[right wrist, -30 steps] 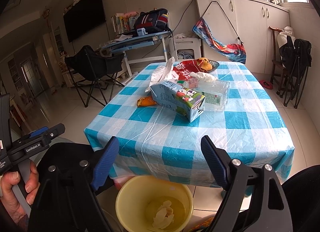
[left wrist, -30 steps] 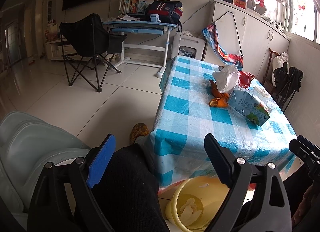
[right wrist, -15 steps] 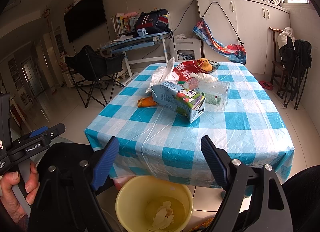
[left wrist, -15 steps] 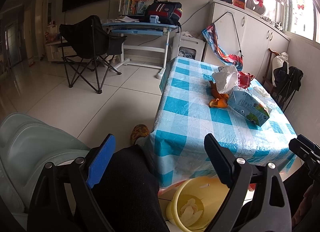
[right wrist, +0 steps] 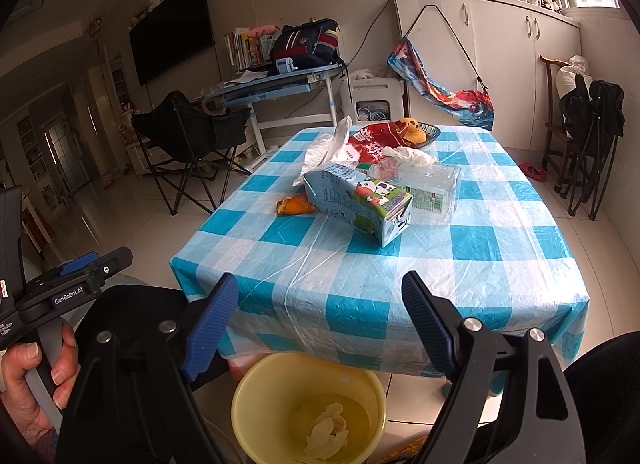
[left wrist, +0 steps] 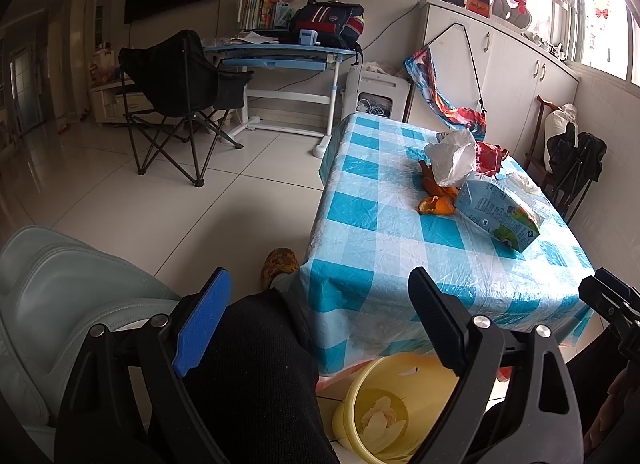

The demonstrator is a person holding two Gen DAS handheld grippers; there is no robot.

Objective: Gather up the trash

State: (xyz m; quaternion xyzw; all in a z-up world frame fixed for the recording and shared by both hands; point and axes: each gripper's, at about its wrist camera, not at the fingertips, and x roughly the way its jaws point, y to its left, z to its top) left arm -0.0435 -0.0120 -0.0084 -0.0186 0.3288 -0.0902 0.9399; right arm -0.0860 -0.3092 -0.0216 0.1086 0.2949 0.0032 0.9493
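Note:
A yellow bin (right wrist: 308, 408) with crumpled paper (right wrist: 326, 430) inside stands on the floor below the table's near edge; it also shows in the left wrist view (left wrist: 384, 408). On the blue checked tablecloth (right wrist: 400, 264) lie a milk carton (right wrist: 358, 203), orange peel (right wrist: 294, 205), a clear plastic box (right wrist: 432, 187), a white plastic bag (right wrist: 324, 147) and a red wrapper (right wrist: 370, 141). My right gripper (right wrist: 320, 316) is open and empty above the bin. My left gripper (left wrist: 320, 312) is open and empty over my black-clad knee.
A dish with fruit (right wrist: 416, 129) sits at the table's far end. A black folding chair (right wrist: 188, 135) and a blue desk (right wrist: 276, 83) stand to the left. Folded chairs (right wrist: 588, 135) lean at the right wall. A grey seat (left wrist: 60, 304) is at my left.
The left gripper's view has shifted slightly. The right gripper and the trash on the table have not moved.

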